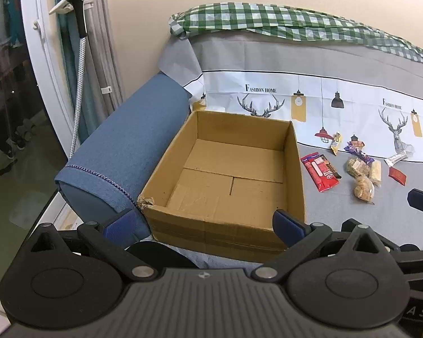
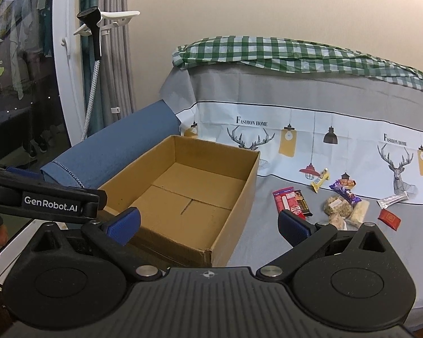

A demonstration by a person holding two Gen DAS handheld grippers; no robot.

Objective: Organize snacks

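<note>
An open, empty cardboard box [image 1: 228, 169] sits on the grey sofa cover; it also shows in the right wrist view [image 2: 189, 200]. To its right lies a cluster of snacks: a red packet [image 1: 318, 172] [image 2: 287, 201], clear bags of nuts [image 1: 359, 169] [image 2: 338, 205], a purple wrapper [image 1: 358, 150] [image 2: 345, 191], a yellow bar [image 1: 336, 142] [image 2: 320, 181], a silver bar [image 2: 393, 199] and a small red packet [image 1: 397, 175] [image 2: 389, 218]. My left gripper [image 1: 206, 225] is open and empty at the box's near wall. My right gripper [image 2: 208, 224] is open and empty above the box's near right corner.
A blue sofa armrest [image 1: 127, 152] borders the box on the left. A green checked cloth [image 1: 268, 18] lies along the sofa back. A garment steamer head and hose [image 1: 80, 42] hang by the curtain at left. The left gripper's body [image 2: 42, 197] shows at the right view's left edge.
</note>
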